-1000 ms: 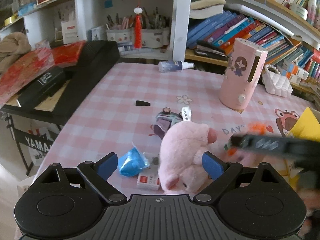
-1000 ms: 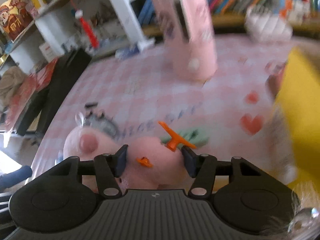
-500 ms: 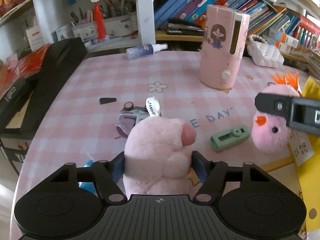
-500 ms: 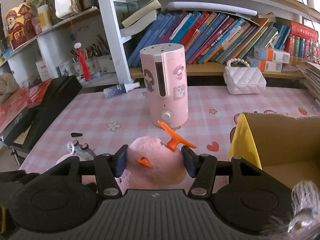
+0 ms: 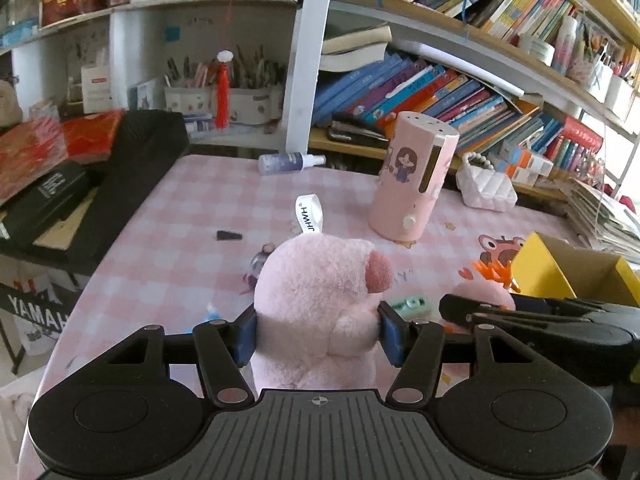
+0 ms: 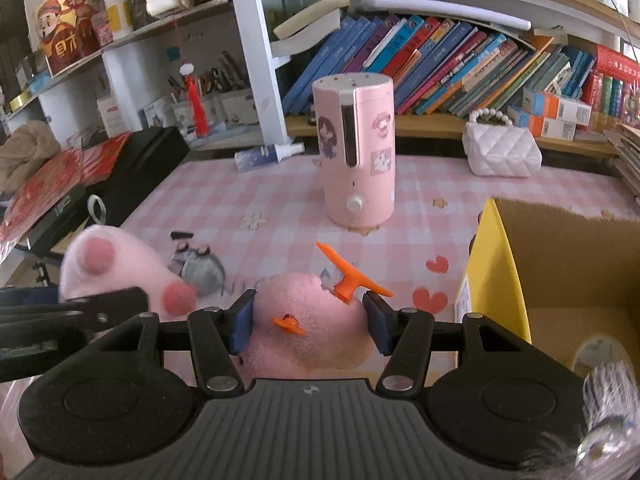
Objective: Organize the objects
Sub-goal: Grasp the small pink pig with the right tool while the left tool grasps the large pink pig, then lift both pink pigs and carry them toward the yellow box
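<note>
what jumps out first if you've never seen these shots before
Two pink plush toys fill the foreground: a pig squeezed in the left hand-held gripper, whose jaws have just been closing on it, and a chick with an orange crest clamped in the right hand-held gripper. Behind them a tall pink cylinder with stickers stands upright on the pink checked tablecloth, and an open yellow cardboard box sits at the right.

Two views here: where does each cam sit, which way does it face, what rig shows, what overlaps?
Left wrist: on the left gripper, facing across the table to the bookshelf; its jaws, just closing, clamp the pink pig plush; right gripper at right.
Right wrist: on the right gripper, same direction; jaws clamp the pink chick plush; left gripper at left.
Shared: both plushes, pink humidifier, yellow box.
</note>
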`<state>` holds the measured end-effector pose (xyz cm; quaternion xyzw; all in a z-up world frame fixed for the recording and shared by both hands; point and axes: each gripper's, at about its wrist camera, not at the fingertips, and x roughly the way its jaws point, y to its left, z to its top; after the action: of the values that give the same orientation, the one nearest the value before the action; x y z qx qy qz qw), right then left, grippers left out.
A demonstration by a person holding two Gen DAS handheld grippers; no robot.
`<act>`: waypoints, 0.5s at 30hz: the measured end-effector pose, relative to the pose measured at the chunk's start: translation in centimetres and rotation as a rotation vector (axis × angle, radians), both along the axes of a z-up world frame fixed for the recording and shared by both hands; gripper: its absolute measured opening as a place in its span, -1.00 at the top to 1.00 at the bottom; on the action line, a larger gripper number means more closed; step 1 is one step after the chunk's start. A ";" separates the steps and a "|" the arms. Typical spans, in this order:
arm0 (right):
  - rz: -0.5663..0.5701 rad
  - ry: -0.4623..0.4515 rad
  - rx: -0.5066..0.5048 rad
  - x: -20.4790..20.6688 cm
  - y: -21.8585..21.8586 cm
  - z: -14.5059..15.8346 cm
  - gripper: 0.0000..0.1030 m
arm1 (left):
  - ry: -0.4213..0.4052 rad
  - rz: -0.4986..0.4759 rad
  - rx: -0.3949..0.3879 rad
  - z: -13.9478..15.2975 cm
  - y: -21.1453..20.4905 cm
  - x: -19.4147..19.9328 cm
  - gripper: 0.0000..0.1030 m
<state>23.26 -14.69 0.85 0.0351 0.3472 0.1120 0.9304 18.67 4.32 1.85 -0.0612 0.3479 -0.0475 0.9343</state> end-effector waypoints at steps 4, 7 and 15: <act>0.009 0.015 -0.013 -1.8 0.2 0.2 -0.05 | 0.015 0.008 -0.010 -0.4 0.5 -2.0 -0.14; 0.035 0.012 -0.035 -3.7 0.5 0.3 -0.05 | 0.026 0.014 -0.022 -0.7 0.8 -3.6 -0.14; 0.061 0.016 -0.058 -8.1 1.3 0.1 -0.05 | 0.018 0.027 -0.036 -0.8 1.8 -8.0 -0.14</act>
<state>15.21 -13.36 0.97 -0.0014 0.3589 0.1299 0.9243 10.72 6.10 1.09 -0.0832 0.3545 -0.0408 0.9304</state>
